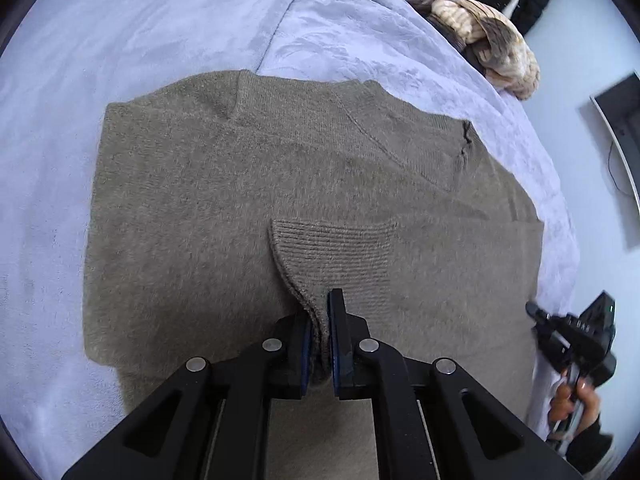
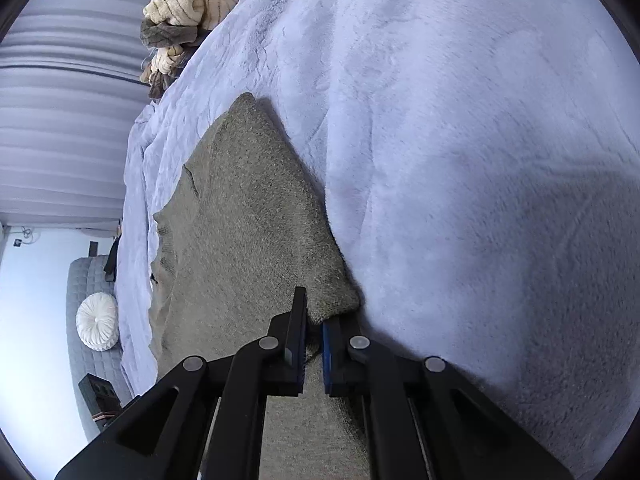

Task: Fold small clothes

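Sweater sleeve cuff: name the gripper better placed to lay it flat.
Left. The left gripper already pinches the ribbed cuff over the sweater body; the right gripper holds a corner.

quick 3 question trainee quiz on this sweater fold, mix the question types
1. True or false: the left gripper is shut on the ribbed cuff of the sweater.
2. What does the sweater lie on? A) wooden table B) pale blue blanket C) tiled floor
3. Fill in: the right gripper pinches a ____ of the sweater.

Key: 1 true; 2 B; 3 corner
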Tool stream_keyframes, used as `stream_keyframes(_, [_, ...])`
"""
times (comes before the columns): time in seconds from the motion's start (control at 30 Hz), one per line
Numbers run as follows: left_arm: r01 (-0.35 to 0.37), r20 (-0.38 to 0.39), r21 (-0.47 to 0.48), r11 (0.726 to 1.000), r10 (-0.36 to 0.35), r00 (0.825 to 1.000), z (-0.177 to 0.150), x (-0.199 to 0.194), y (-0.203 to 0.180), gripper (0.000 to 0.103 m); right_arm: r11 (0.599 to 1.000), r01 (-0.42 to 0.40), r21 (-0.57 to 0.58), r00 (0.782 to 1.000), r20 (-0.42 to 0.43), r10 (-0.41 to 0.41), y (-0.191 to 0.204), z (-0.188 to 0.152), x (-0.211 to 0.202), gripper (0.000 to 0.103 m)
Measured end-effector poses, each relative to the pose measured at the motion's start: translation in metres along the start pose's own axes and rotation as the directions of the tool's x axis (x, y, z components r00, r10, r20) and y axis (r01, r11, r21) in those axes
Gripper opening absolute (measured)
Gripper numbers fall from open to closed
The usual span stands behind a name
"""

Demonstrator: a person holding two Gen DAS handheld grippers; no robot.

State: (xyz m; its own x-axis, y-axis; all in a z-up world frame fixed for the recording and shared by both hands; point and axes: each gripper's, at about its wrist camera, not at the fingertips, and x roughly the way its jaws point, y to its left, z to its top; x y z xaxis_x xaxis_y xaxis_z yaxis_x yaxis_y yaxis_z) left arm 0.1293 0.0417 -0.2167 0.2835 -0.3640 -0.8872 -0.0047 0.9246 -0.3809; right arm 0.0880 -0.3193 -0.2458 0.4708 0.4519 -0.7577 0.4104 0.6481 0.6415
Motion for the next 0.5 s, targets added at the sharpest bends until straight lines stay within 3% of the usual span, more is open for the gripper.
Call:
stream_keyframes(0.1, [-0.038, 0.01, 0.041, 0.998, 0.038, 0.999, -0.005, -0.004, -0.004, 0.009, 1.0, 0.007, -0.01, 1.0, -0.007, -0.008, 0.006, 0.003, -0.003, 0.004])
stream_keyframes(0.17, [-0.122, 0.03, 0.064, 0.99, 0.121, 0.992, -0.006, -0.008, -0.005, 0.009, 0.999, 0.023, -0.038, 1.0, -0.017, -0.023, 0.011, 0.003, -0.005, 0.004])
stream_keyframes(0.27, [-0.251, 0.066, 0.055, 0.966, 0.247, 0.967, -0.006, -0.023, 0.002, 0.009, 0.995, 0.063, -0.081, 0.996, -0.055, -0.067, 0.017, 0.001, -0.011, 0.012])
stream_keyframes(0.3, [-0.257, 0.075, 0.043, 0.965, 0.253, 0.964, -0.006, -0.03, 0.007, 0.009, 0.991, 0.089, -0.102, 0.994, -0.061, -0.095, 0.021, -0.001, -0.017, 0.023])
stream_keyframes(0.37, [-0.227, 0.086, 0.025, 0.974, 0.224, 0.971, -0.004, -0.044, 0.016, 0.009, 0.981, 0.102, -0.166, 0.993, -0.048, -0.111, 0.03, -0.006, -0.032, 0.036])
stream_keyframes(0.5, [-0.189, 0.092, 0.03, 0.982, 0.185, 0.978, 0.005, -0.047, 0.012, 0.009, 0.96, 0.121, -0.251, 0.993, 0.03, -0.118, 0.045, 0.002, -0.051, 0.045])
